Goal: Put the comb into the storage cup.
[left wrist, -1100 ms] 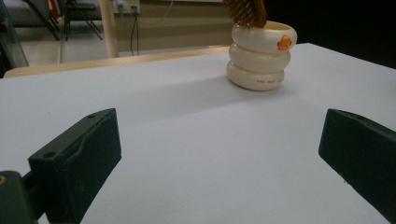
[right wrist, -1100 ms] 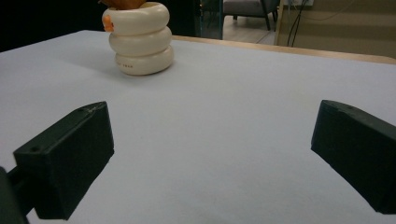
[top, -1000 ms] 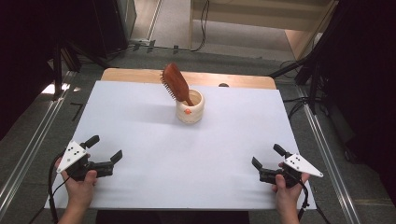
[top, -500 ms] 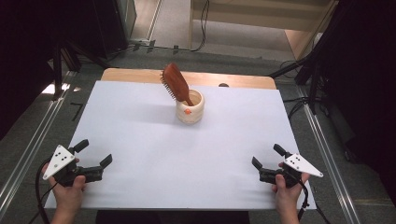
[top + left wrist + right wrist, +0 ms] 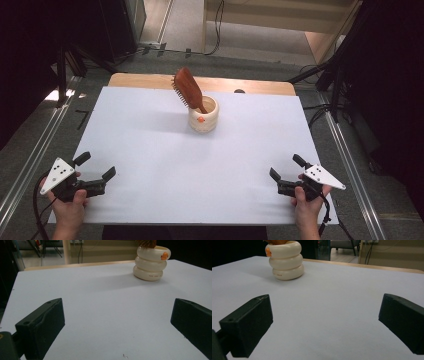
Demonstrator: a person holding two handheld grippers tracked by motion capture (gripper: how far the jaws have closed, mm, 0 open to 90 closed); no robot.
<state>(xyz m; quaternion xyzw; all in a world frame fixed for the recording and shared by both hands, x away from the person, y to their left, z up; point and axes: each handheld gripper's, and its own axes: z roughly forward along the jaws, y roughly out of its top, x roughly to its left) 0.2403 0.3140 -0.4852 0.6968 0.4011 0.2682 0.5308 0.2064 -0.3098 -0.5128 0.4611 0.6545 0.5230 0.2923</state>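
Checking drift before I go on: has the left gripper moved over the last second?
Yes. The left gripper has pulled back toward the table's near-left corner, away from the cup.

1. White worktop [image 5: 150,150] with a bare wooden edge [image 5: 260,86] at its far side; grey floor [image 5: 30,150] around it.
2. Metal rails [image 5: 30,165] run along both sides — dark surroundings beyond.
3. Cables [image 5: 218,25] trail over the pale floor behind; a light wooden unit [image 5: 280,12] stands there.
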